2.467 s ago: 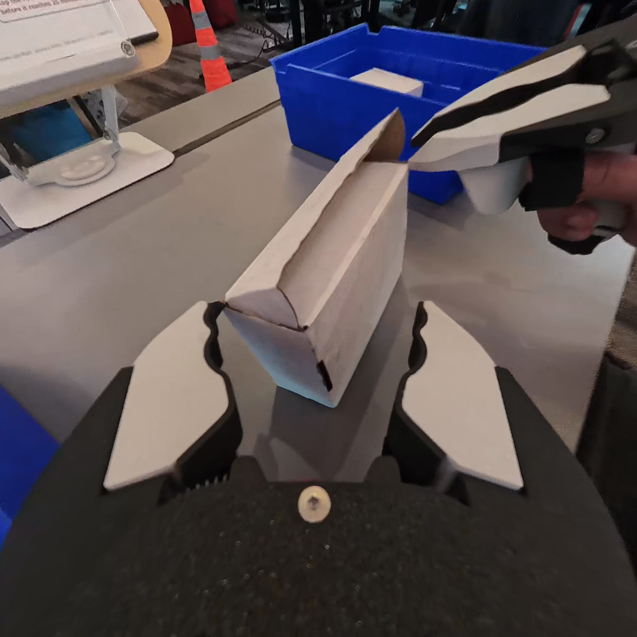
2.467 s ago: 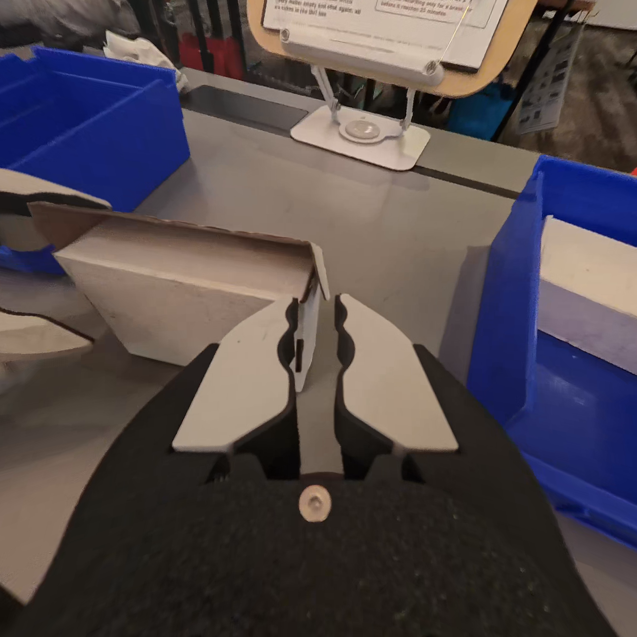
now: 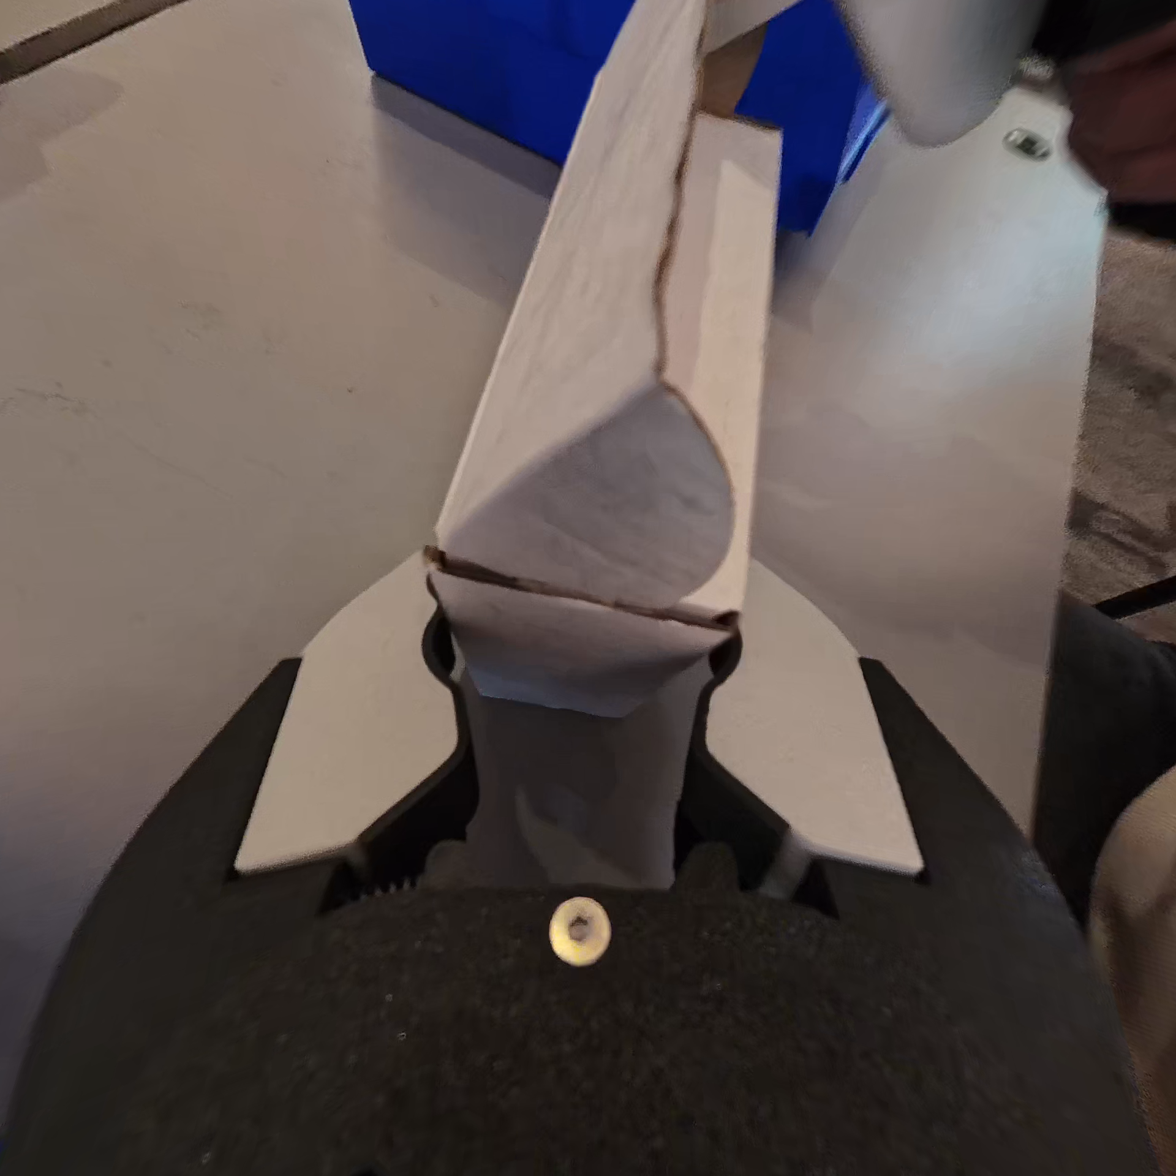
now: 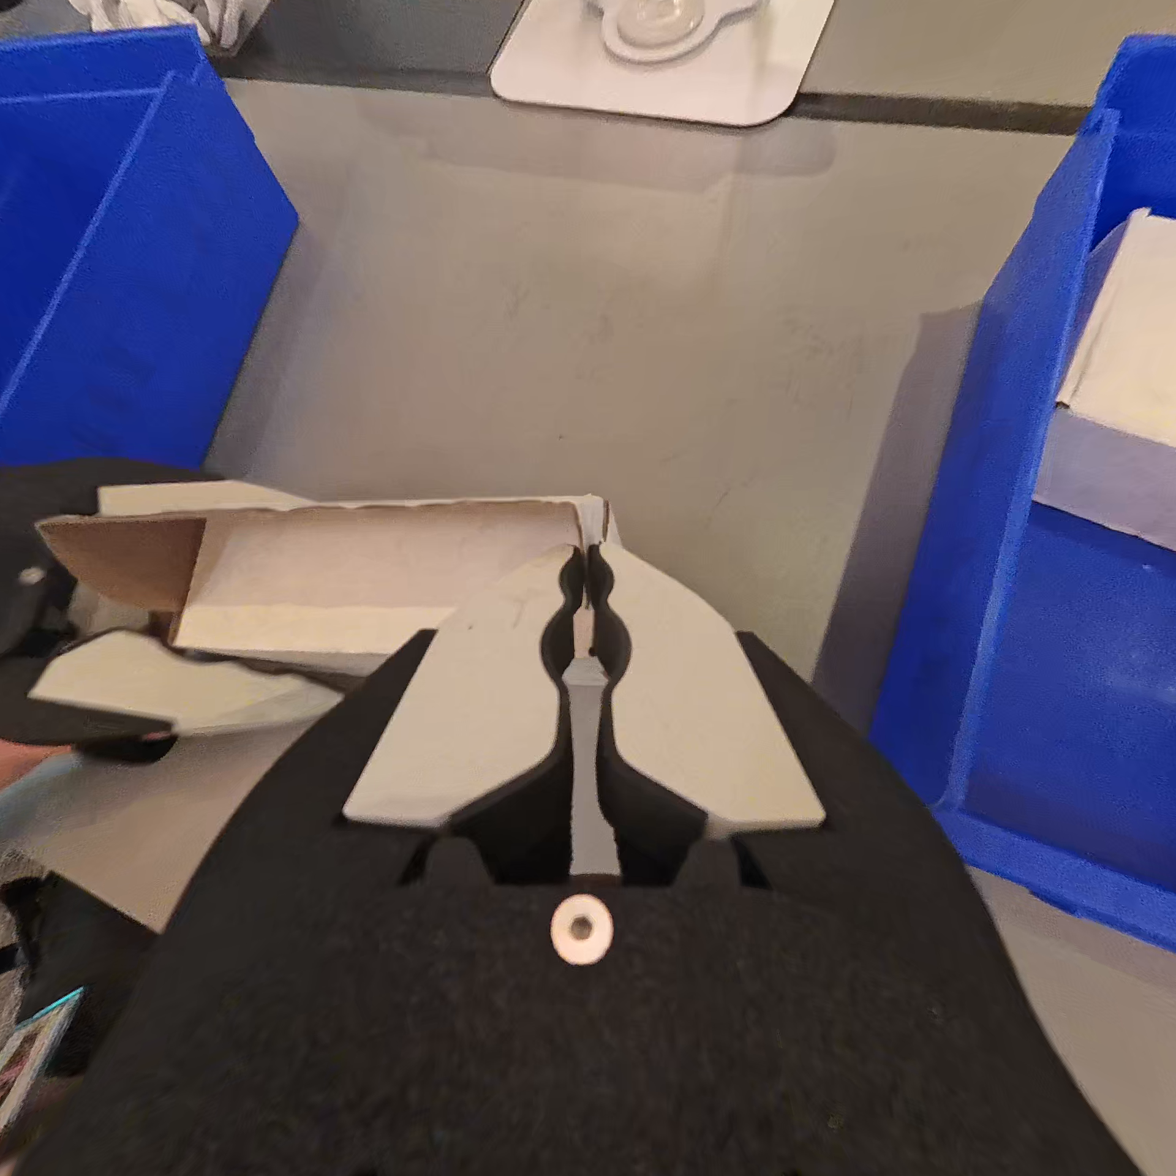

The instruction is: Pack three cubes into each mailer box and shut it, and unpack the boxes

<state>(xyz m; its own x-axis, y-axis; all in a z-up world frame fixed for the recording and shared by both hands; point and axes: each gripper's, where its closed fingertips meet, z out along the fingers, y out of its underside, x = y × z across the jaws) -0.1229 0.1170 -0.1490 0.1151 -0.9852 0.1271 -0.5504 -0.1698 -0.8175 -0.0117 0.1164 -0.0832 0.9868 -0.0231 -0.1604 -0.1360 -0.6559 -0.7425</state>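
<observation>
**Q:** On the grey worktop (image 4: 636, 331), where is the mailer box (image 3: 611, 356)?

**A:** Between the two grippers. Its long axis runs straight away from the left gripper (image 3: 582, 636) toward the right gripper (image 4: 587, 560). It looks raised at the near end, though blur makes that uncertain.

**Q:** What are the fingers doing?

**A:** The left fingers (image 3: 369, 732) sit against both sides of the box's near end, gripping it across its width. The right fingers are pressed almost together, pinching a thin end flap (image 4: 584, 627) at the far end.

**Q:** Is the box sealed?

**A:** No. A brown-lined flap (image 4: 121, 560) stands open at the left gripper's end, and the lid seam gapes.

**Q:** What else is nearby?

**A:** A blue bin (image 4: 121, 254) to the left, and another blue bin (image 4: 1018, 509), holding a white box (image 4: 1120, 356), to the right.

**Q:** Which gripper is better placed to move next?

**A:** Probably the right: it holds only cardboard, so it can pull or fold while the left steadies.
</observation>
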